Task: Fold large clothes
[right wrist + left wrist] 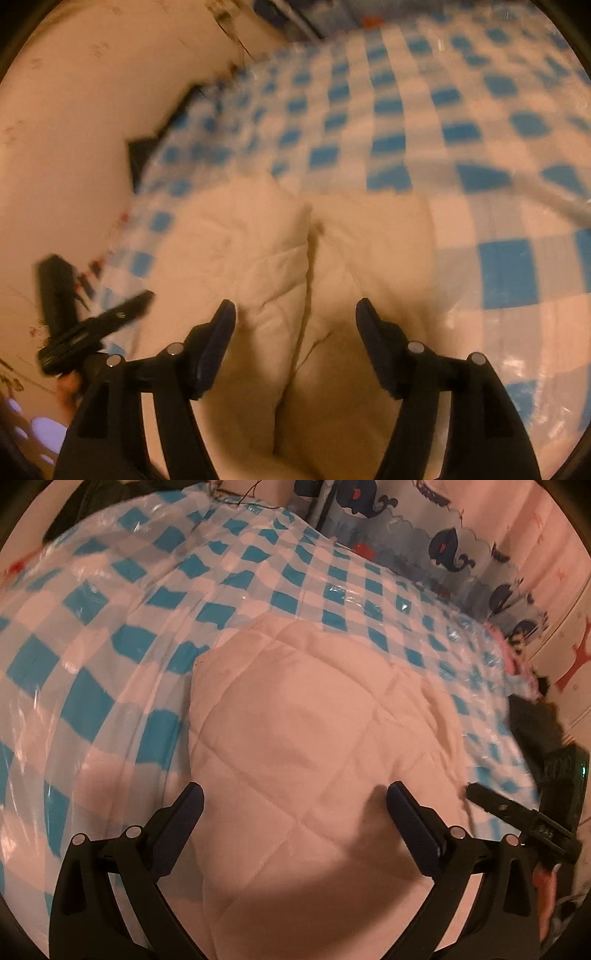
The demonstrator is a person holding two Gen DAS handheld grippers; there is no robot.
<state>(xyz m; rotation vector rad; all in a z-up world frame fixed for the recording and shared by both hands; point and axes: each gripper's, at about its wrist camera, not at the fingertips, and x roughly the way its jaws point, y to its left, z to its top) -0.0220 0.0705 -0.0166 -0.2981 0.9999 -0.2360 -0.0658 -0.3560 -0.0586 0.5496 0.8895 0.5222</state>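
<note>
A cream quilted garment (314, 738) lies folded on a bed with a blue-and-white checked cover (110, 627). My left gripper (295, 801) is open just above its near part, holding nothing. In the right wrist view the garment (258, 258) shows two padded halves meeting at a central crease. My right gripper (295, 317) is open over that crease, empty. The right gripper's fingers (517, 812) show at the garment's right edge in the left wrist view. The left gripper's fingers (110, 317) show at the left in the right wrist view.
A whale-print curtain (424, 542) hangs behind the bed, with a pink wall (546, 554) to the right. Dark items (539, 731) sit at the bed's right edge. A pale wall (74, 110) runs along the bed, with the checked cover (443, 129) spreading beyond the garment.
</note>
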